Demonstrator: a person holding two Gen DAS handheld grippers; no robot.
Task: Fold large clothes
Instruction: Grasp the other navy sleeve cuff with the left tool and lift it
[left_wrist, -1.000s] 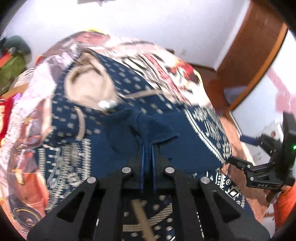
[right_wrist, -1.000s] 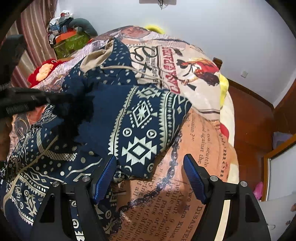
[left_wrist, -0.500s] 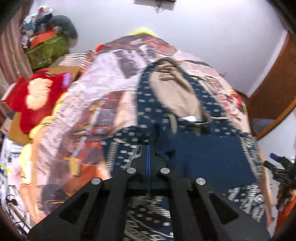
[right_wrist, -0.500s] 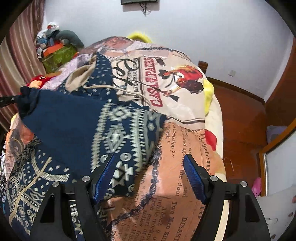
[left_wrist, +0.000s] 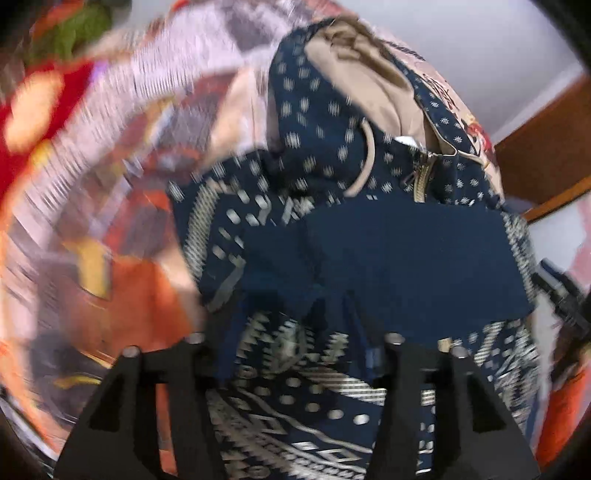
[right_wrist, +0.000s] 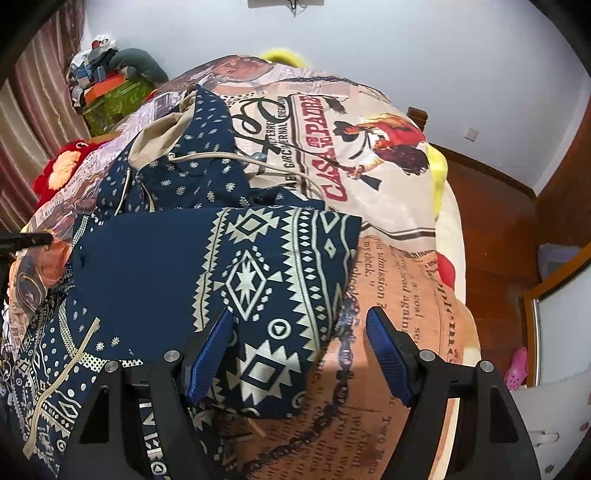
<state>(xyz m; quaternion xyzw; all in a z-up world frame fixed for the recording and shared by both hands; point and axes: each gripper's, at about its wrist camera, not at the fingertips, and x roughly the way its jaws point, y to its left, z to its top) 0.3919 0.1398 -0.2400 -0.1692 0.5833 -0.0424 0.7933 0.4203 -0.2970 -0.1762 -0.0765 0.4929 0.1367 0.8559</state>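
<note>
A navy hoodie (right_wrist: 155, 266) with cream geometric bands lies spread on a bed (right_wrist: 391, 302) covered by a printed quilt; one sleeve (right_wrist: 258, 280) is folded across the chest, its patterned cuff end reaching toward the bed's right side in the right wrist view. The beige-lined hood (left_wrist: 369, 74) points to the far end of the bed, with the zip (left_wrist: 421, 177) and a drawstring (left_wrist: 364, 162) just below it. The left gripper (left_wrist: 295, 343) hangs over the lower front of the hoodie, its fingers opening, with cloth under the gap but no pad pressing on it as far as the smeared picture allows; the finger pads themselves are hard to make out, and the folded navy edge merges with the dark fingers, so whether any cloth still brushes them cannot be told. The whole left half of that view is streaked by motion blur, leaving the quilt's print and a red plush toy (left_wrist: 33, 107) as smudges. The right gripper (right_wrist: 299, 354) is clear: its blue-padded fingers (right_wrist: 388, 354) stand wide apart and grip nothing, the left pad over the sleeve's edge, the right over bare quilt. At the left border of the right wrist view a dark bar, likely part of the other tool, is cut off. The hoodie's hem runs out of frame at the bottom.
</note>
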